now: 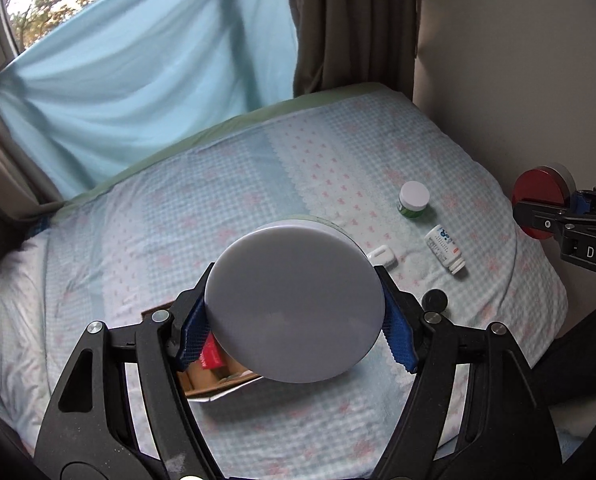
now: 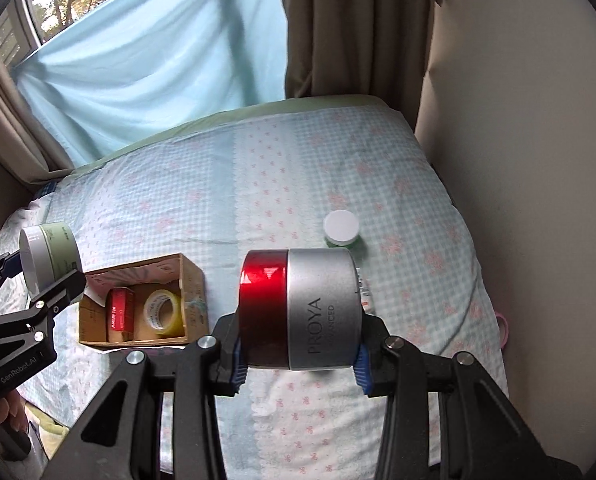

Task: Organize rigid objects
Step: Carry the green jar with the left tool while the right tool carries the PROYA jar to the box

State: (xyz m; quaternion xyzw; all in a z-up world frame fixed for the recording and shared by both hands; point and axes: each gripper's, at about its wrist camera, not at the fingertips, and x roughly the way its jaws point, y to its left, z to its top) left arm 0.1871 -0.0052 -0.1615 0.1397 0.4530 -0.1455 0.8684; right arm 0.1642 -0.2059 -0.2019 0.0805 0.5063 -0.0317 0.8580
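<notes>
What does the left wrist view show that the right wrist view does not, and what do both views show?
Only the left wrist view shows the small white case and the black cap on the bed. Only the right wrist view shows the tape roll inside the cardboard box. Both show the red and silver jar in the right gripper, the green jar in the left gripper, and the small white-lidded jar.

Right gripper (image 2: 298,360) clamps jar (image 2: 301,308) (sideways), box (image 2: 138,304) perhaps cardboard

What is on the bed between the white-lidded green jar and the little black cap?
In the left wrist view, a lying white pill bottle sits between green jar and black cap.
</notes>
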